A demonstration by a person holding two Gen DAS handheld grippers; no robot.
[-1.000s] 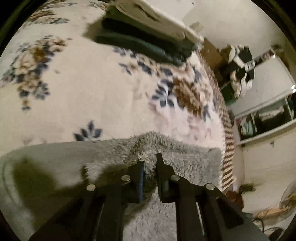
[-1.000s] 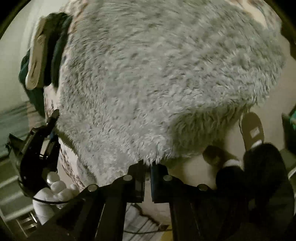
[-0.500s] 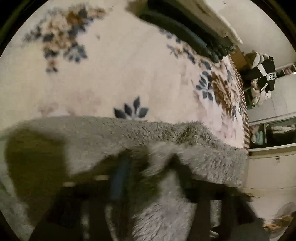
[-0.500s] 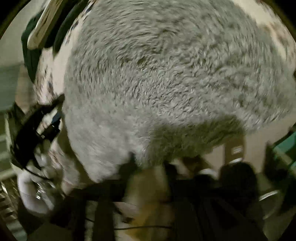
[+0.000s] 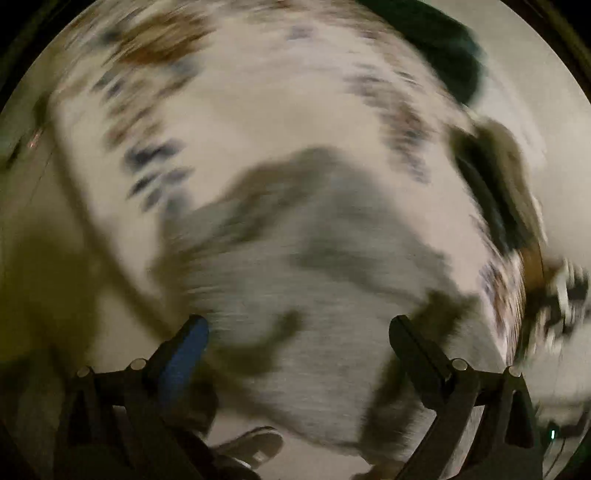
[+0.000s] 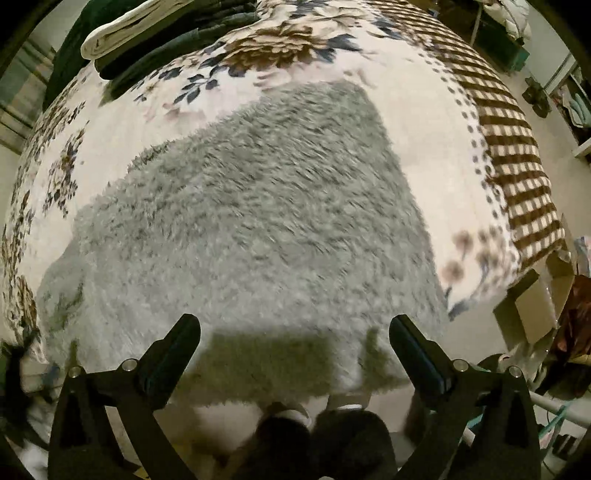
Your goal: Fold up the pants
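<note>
Both tongs stand wide open and grip nothing. Right tongs (image 6: 294, 326) hover just above the near edge of the pants (image 6: 251, 221), with grey fleece showing between the spread tips. Left tongs (image 5: 295, 328) are equally spread over the same pants (image 5: 314, 277), though that view is badly blurred, so whether they touch the fabric cannot be told.

Spread flat on the bed (image 6: 424, 122), the pants cover its near half as a broad grey shape, narrower at the far end, with the near edge at the bed's near edge. Beyond them, at the far left, lies a stack of folded clothes (image 6: 159, 33). A brown checked border runs down the bed's right side.

Thick, shaggy pile suggests a soft, limp, fairly light garment that will sag and bunch rather than hold a crease. Best hold is likely a pinch at an edge or corner, gathering every layer, since loose fleece could slip from a shallow bite.
</note>
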